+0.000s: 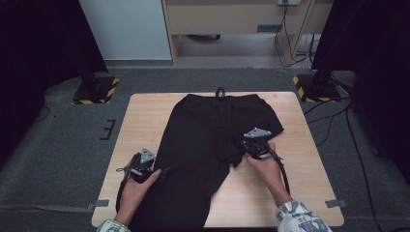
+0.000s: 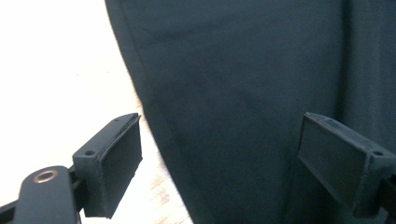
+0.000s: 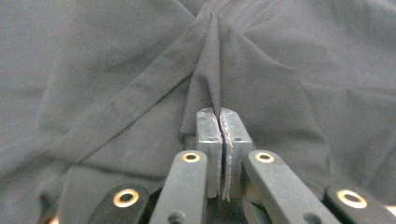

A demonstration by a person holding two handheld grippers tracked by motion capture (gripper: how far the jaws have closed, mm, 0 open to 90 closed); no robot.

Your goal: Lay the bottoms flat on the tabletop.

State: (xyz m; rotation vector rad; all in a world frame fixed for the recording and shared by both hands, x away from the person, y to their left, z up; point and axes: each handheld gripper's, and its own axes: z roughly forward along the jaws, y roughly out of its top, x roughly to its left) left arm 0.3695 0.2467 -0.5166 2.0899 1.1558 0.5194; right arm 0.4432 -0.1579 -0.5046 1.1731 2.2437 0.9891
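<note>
Two claws are down on the counter with us, and black trousers lie flat across the middle of it, waistband at the far edge with a drawstring loop poking past the rim, one long leg running toward our near edge. Our right claw has its jaws pressed together on a raised ridge of the trousers' cloth, a fold pinched up between the pads; from above we see it at the shorter, bunched right leg. Our left claw stands spread wide over the outer seam of the long leg, one jaw above bare wood, the other above fabric, nothing gripped. Each claw trails a cable off the near side. Around the counter we've got grey carpet, two stand feet with yellow-and-black hazard stripes at the far corners, loose cables snaking on the right, and tape strips at the near corners.
</note>
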